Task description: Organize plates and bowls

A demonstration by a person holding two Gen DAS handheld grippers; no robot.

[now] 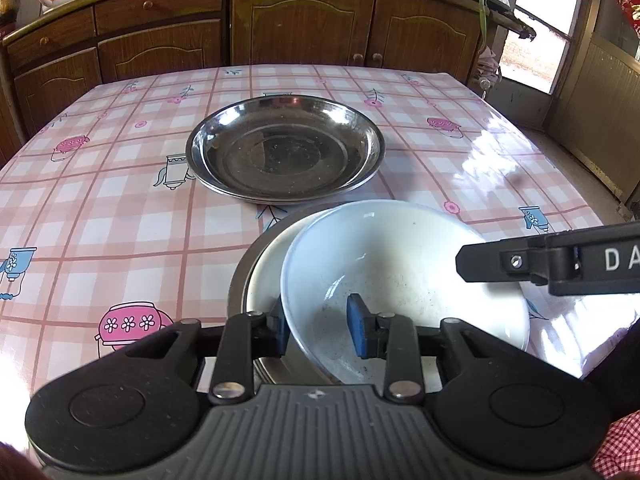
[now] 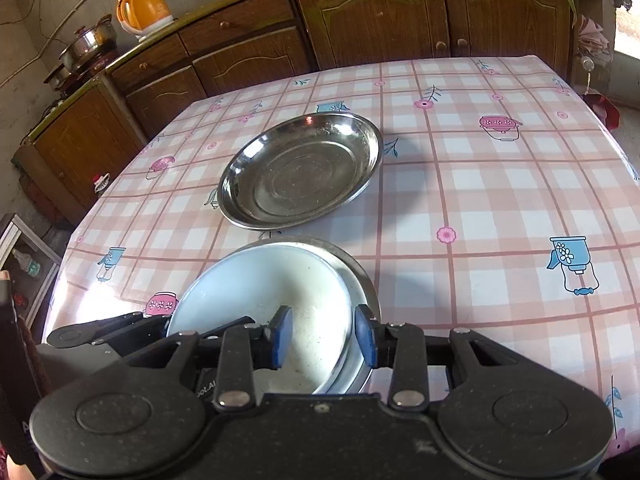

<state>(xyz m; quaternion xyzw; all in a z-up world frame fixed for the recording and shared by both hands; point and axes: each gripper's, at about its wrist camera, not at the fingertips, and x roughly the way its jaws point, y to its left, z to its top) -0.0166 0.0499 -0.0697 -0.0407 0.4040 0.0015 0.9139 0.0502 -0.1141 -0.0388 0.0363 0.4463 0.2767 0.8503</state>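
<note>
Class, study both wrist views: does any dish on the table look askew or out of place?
Yes. The white bowl sits tilted and off-centre in the near steel plate, overhanging one side, its rim between the left tongs. The far steel plates lie flat, neatly nested.

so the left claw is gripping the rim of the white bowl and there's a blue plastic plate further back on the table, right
Not quite. The plate further back is stainless steel, not blue plastic; both wrist views show it. The rest holds: the left claw grips the white bowl's rim.
</note>
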